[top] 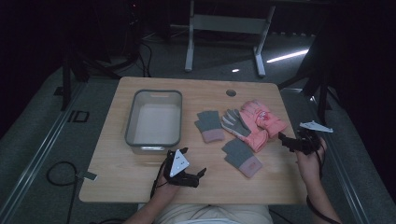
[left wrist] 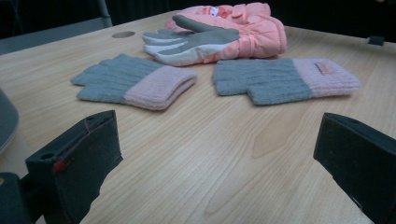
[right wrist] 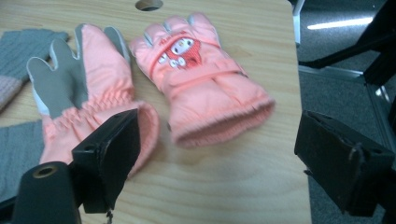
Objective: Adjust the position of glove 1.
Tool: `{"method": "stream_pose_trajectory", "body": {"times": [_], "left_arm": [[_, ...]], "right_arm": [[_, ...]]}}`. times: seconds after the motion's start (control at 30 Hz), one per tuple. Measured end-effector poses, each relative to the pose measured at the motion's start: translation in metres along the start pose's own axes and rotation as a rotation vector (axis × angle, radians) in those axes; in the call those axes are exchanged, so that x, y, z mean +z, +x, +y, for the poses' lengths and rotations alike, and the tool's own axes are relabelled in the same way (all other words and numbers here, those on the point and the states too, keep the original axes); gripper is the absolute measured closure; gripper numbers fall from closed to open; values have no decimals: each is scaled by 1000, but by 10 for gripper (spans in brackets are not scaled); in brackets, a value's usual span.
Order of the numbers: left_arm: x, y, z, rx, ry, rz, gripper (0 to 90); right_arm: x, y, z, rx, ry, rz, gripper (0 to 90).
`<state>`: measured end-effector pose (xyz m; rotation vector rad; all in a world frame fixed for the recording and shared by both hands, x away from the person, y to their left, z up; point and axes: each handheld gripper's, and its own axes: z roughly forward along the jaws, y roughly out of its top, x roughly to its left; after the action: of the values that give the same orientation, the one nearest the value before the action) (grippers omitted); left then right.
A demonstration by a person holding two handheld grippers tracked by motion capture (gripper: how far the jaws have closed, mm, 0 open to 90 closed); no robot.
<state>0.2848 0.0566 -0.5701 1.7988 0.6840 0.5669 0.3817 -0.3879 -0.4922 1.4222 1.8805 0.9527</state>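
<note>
Pink ski gloves [right wrist: 205,79], a pair lying side by side at the table's [top: 140,172] right, directly before the wide-open, empty right gripper [top: 294,142]; grey knit gloves [left wrist: 135,84] left of them; left gripper [top: 187,175] open, empty.

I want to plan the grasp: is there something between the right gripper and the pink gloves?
Nothing visible. The right gripper is open, and bare table lies between its jaws and the cuffs of the pink gloves.
</note>
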Motion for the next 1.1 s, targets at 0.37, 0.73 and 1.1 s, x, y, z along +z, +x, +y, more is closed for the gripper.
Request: {"method": "stream_pose_trajectory", "body": {"times": [0.37,0.73,1.1], "left_arm": [[0,1,0,-2,-1,-9,3],[0,0,0,10,-1,-18,3],[0,1,0,0,-4,-28,2]], "right_arm": [[12,28,41,-13,13,100,114],[24,69,70,-53,-35,187,137],[43,118,87,-161,-64,235,218]]}}
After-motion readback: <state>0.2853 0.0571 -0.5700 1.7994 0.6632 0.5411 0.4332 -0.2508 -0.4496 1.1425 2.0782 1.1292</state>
